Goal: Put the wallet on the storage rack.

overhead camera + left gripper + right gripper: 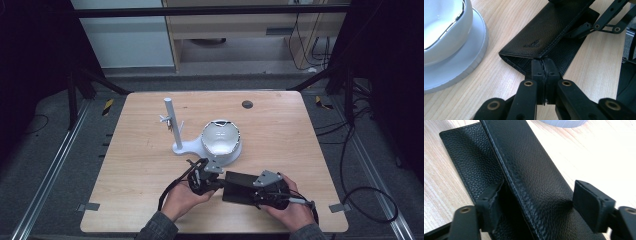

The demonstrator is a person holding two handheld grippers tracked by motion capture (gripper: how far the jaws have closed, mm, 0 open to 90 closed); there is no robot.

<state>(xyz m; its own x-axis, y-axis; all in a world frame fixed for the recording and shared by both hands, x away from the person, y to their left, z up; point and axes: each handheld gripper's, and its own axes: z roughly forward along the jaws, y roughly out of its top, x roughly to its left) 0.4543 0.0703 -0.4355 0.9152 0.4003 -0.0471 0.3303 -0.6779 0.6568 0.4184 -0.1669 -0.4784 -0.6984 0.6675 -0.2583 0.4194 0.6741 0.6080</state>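
Note:
A black leather wallet (239, 186) lies on the wooden table near the front edge, between my two grippers. My left gripper (218, 185) is shut on the wallet's near edge (541, 53), its jaws pressed together on the seam (545, 66). The wallet's upper flap (529, 170) is lifted off the lower layer (469, 162). My right gripper (536, 205) straddles that flap from the other end, one pad (490, 201) under it and the other pad (592, 206) beside its outer face with the jaws still wide. The right gripper's linkage (604, 23) shows past the wallet.
A white bowl (221, 136) sits on a round white base (471, 55) just behind the wallet, joined to a white upright post (168, 117) with small pegs. A dark round hole (247, 104) marks the table's far side. The table's front edge is close to both hands.

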